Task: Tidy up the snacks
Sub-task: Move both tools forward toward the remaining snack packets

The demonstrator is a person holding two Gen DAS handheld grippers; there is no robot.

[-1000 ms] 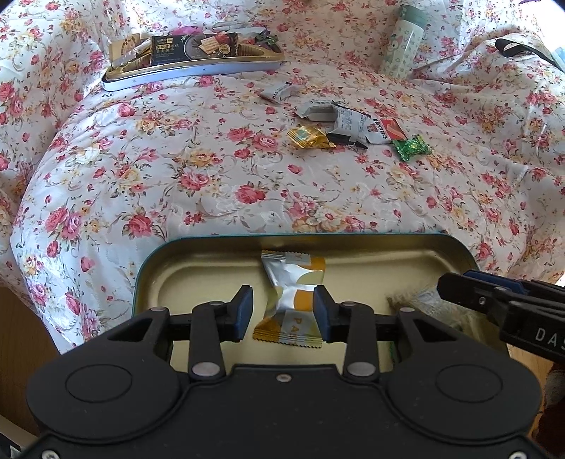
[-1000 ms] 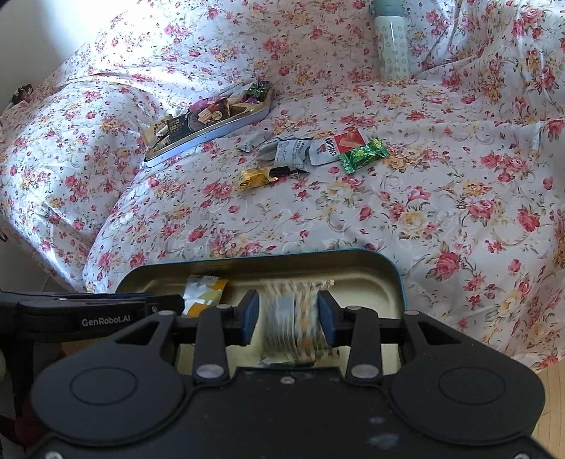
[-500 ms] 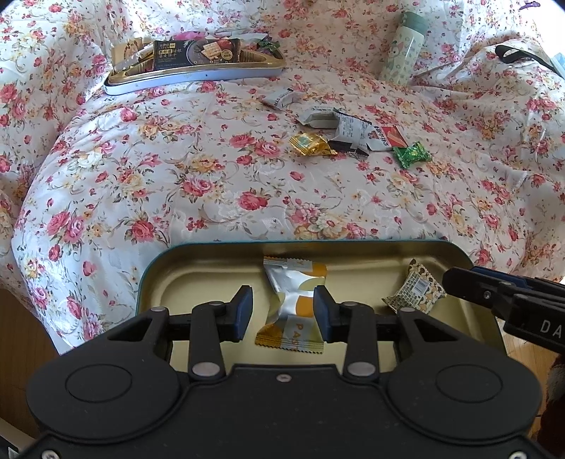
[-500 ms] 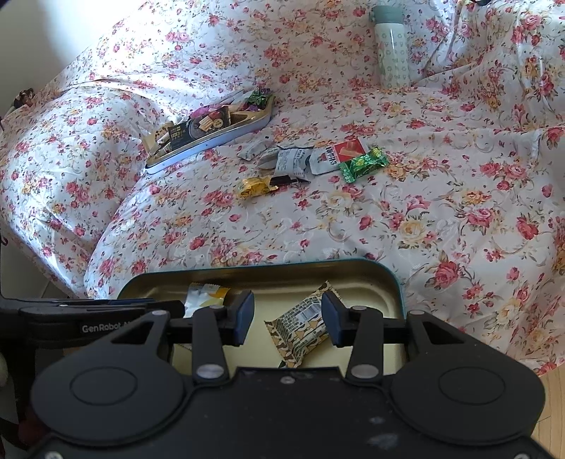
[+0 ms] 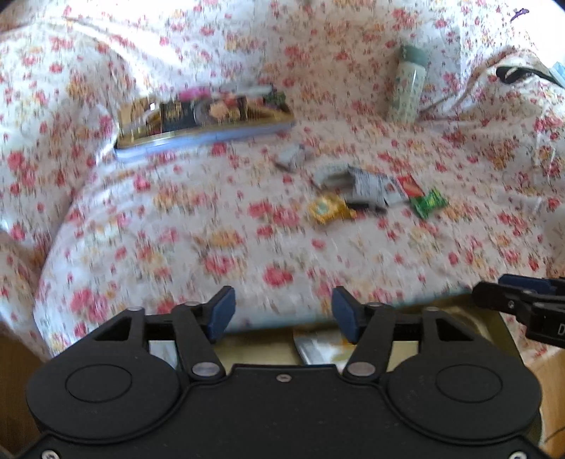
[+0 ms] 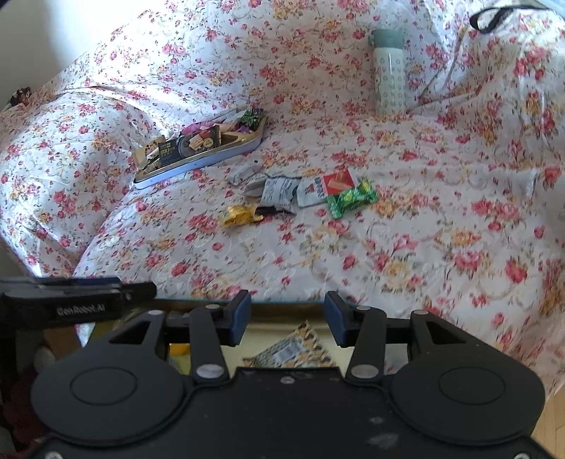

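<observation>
A gold-lined tin (image 5: 257, 344) sits at the near edge of the bed, right under both grippers. My left gripper (image 5: 282, 312) hovers above it, jaws opening, nothing between them. A silver-and-orange snack packet (image 5: 317, 347) lies loose in the tin below. My right gripper (image 6: 286, 317) is also over the tin (image 6: 272, 330), jaws opening and holding nothing. A brown patterned packet (image 6: 289, 349) rests in the tin beneath it. Several loose snacks lie mid-bed: a gold candy (image 6: 240, 214), a green packet (image 6: 349, 199), a red-and-white packet (image 6: 325, 187) and a grey-white wrapper (image 6: 279, 189).
A second tin (image 6: 197, 155) full of snacks rests farther back on the left of the floral bedspread. A pale green bottle (image 6: 388, 77) stands at the back right, with a black strap (image 6: 491, 17) beyond it. The left gripper's arm (image 6: 77, 296) juts in beside the right one.
Both grippers let go of their packets, which now lie in the near tin. Their jaws have spread wider, the left one most. Both views have tilted up toward the bed.
</observation>
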